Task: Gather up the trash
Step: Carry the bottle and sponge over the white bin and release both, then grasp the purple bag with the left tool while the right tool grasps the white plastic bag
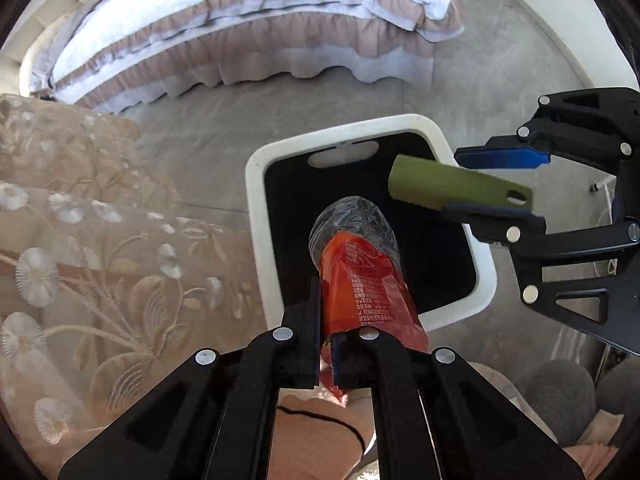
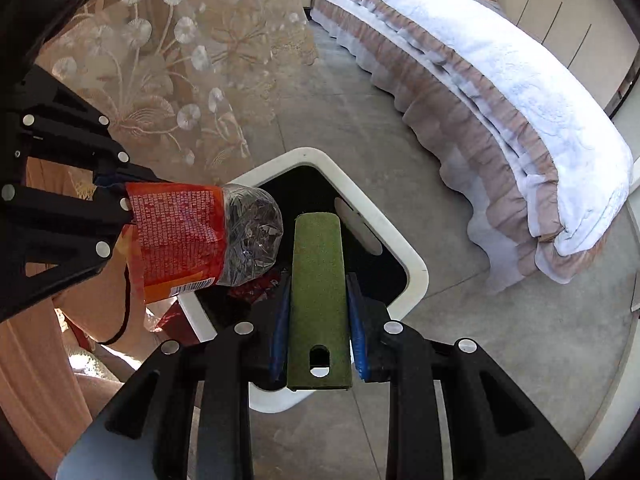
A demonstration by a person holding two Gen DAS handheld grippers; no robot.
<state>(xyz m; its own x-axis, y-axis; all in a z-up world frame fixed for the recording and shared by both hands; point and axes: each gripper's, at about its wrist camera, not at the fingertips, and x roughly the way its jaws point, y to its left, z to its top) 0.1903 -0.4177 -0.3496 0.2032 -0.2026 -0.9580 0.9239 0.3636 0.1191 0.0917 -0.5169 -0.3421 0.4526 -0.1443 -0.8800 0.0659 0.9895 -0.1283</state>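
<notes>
My left gripper (image 1: 326, 312) is shut on a crushed clear plastic bottle with an orange-red label (image 1: 360, 276) and holds it over the white trash bin (image 1: 256, 216), which has a black liner. My right gripper (image 2: 318, 300) is shut on a flat green packet with a hang hole (image 2: 318, 292), also held above the bin (image 2: 416, 268). In the left wrist view the right gripper (image 1: 496, 182) and green packet (image 1: 452, 186) hang over the bin's right rim. In the right wrist view the left gripper (image 2: 120, 196) holds the bottle (image 2: 200, 236) over the bin's left side. Red wrappers (image 2: 256, 286) lie inside the bin.
The bin stands on a grey floor (image 2: 460, 320). A bed with a white quilt and pink ruffled skirt (image 1: 248, 28) lies beyond it and also shows in the right wrist view (image 2: 500, 92). An embroidered beige lace cloth (image 1: 80, 248) hangs close on the left.
</notes>
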